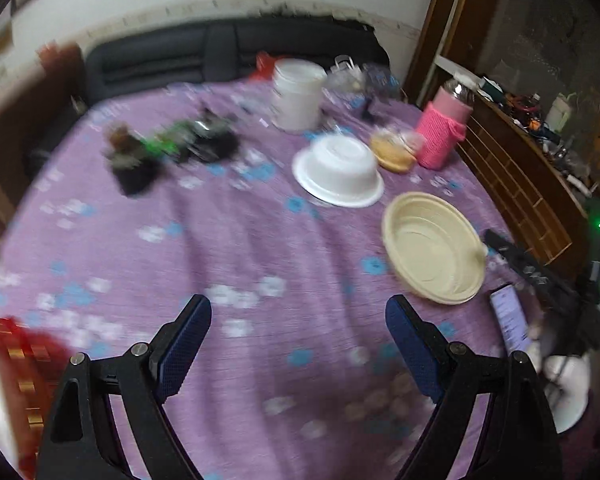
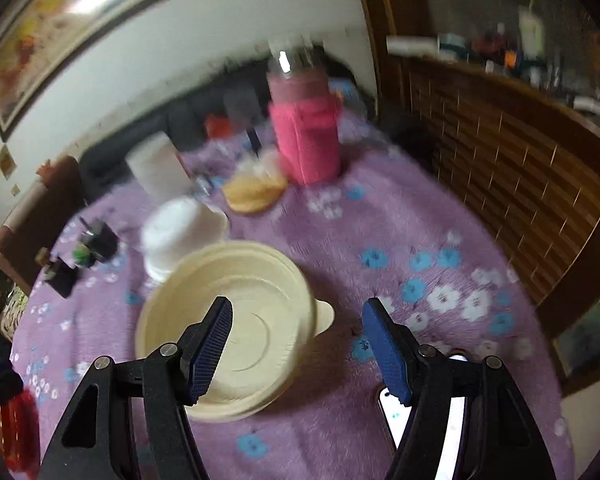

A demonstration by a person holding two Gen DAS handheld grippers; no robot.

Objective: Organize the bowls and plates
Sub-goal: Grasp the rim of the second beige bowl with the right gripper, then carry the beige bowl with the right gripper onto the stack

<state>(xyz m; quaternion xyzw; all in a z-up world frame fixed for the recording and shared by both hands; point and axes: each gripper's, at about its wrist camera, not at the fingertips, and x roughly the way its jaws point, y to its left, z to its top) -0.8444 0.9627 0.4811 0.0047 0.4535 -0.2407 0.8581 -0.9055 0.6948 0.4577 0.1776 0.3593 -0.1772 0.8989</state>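
A cream bowl (image 1: pixel 434 248) (image 2: pixel 236 320) sits upright on the purple flowered tablecloth (image 1: pixel 220 248) (image 2: pixel 380 232). Beyond it a white bowl (image 1: pixel 338 170) (image 2: pixel 180 232) rests upside down. My left gripper (image 1: pixel 298 320) is open over bare cloth, with the cream bowl ahead to its right. My right gripper (image 2: pixel 298 328) is open above the cream bowl's right edge, its left finger (image 2: pixel 210 352) over the bowl's inside. Nothing is between either pair of pads. Both views are blurred.
A pink-sleeved bottle (image 1: pixel 444 128) (image 2: pixel 304 136), a white tub (image 1: pixel 298 96) (image 2: pixel 156 168) and a bagged yellow item (image 1: pixel 394 150) (image 2: pixel 252 192) stand behind the bowls. Dark small objects (image 1: pixel 172 148) lie left. A phone (image 1: pixel 510 316) (image 2: pixel 396 412) lies at the table's right edge, near a wooden cabinet (image 2: pixel 512 184).
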